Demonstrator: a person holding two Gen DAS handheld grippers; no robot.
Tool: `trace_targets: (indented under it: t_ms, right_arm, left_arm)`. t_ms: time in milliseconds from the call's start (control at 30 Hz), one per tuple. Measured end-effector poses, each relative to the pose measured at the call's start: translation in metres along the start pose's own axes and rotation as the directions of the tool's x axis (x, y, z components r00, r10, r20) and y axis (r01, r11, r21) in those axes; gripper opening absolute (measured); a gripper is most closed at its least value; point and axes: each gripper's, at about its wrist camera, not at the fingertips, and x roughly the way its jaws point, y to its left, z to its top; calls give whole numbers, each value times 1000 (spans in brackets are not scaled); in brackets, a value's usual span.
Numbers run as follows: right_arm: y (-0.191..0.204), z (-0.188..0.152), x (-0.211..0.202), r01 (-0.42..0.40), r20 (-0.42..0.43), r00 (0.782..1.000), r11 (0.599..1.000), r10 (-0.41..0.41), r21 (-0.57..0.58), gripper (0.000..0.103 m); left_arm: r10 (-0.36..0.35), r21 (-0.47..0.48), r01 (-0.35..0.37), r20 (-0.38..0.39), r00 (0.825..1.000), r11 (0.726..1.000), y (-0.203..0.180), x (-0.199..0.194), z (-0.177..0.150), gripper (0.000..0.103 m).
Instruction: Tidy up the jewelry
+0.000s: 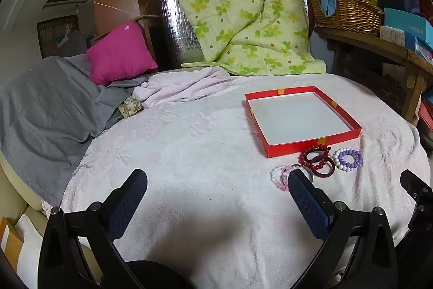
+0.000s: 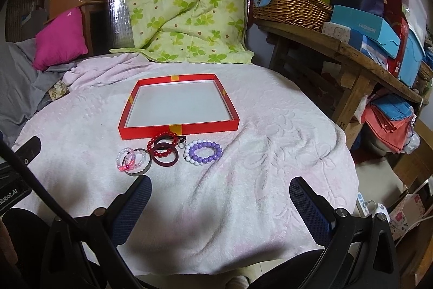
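Jewelry sits in a cluster on the pale pink blanket (image 2: 270, 132) over the counter, just in front of the red tray (image 2: 178, 130), whose white floor is bare. Purple-and-white bead bracelet (image 2: 203, 152) lies rightmost; dark red bracelets and hair ties (image 2: 163, 151) middle; pink-and-white bracelets (image 2: 132, 160) leftmost. Left tool (image 1: 217, 180) released, holding nothing. Right tool (image 2: 220, 187) likewise spread, holding nothing.

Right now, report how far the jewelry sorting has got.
Nothing is sorted yet: the shallow red cardboard tray holds nothing. Both the left gripper and right gripper are open, holding nothing. The purple-and-white beaded bracelet, dark red bead bracelets and pink-white ones remain outside.
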Motion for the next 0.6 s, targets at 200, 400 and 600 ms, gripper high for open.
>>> trace_targets:
  t_ms: [200,400,600]
  right_arm:
    - [-5,2,15,-47,-22,999,999,47,0,103]
    - [-39,18,56,-206,-50,976,974,211,91,103]
    - [-37,34,115,-312,-135,938,947,321,82,77]
  left_arm:
    - [-52,3,53,-58,997,999,5,35,8,103]
    - [-87,-63,79,-144,986,995,11,99,16,103]
    - [-142,-149,111,-219,965,983,1,159,23,103]
